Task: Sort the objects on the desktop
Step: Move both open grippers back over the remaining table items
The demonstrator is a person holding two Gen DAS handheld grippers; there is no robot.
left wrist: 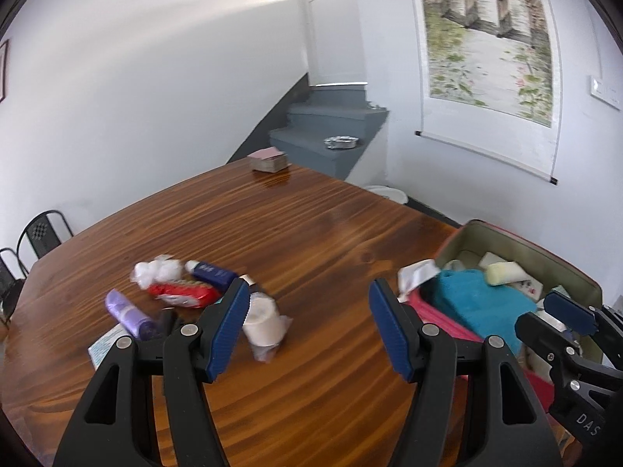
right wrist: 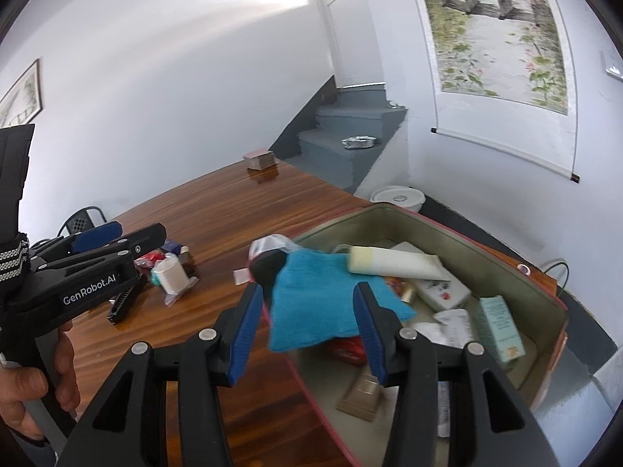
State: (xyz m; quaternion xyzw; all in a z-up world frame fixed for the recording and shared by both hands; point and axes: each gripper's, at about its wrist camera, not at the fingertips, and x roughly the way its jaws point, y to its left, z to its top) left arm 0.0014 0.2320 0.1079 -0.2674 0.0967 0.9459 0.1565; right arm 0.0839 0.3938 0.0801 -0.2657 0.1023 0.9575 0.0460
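Both jaws apart, empty, over wooden table [left wrist: 311, 233].

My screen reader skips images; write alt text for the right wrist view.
Open right tongs hover empty over a teal cloth draped on the rim of an open case holding toiletries. Left tongs reach toward items on the wooden table.
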